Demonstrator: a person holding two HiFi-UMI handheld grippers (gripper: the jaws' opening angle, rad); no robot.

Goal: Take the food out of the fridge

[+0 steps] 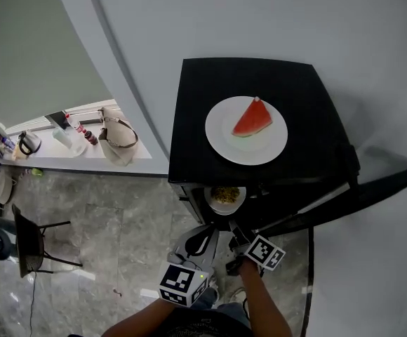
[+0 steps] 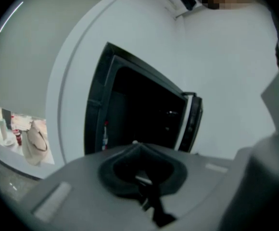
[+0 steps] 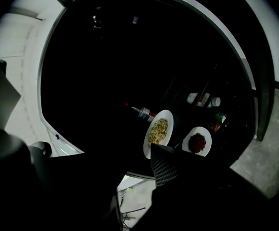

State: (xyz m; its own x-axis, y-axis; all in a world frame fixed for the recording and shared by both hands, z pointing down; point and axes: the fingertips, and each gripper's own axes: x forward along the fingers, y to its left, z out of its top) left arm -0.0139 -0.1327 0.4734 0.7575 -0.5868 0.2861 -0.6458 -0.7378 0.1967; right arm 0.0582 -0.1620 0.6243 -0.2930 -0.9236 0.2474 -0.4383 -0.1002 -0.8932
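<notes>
My right gripper (image 3: 130, 172) is at the mouth of the open black fridge (image 1: 189, 118), jaws partly apart with only floor showing in the gap. Just past its ribbed pad (image 3: 166, 170) a white plate of yellow grainy food (image 3: 158, 131) sits on a shelf. It may be rice, but the inside is too dark to be sure. Beside it is a second plate with dark red food (image 3: 197, 142), and a bottle (image 3: 142, 112) lies behind. My left gripper (image 2: 134, 143) hangs before the fridge, jaws together and empty. On the fridge top a watermelon slice (image 1: 252, 118) rests on a white plate (image 1: 221, 142).
</notes>
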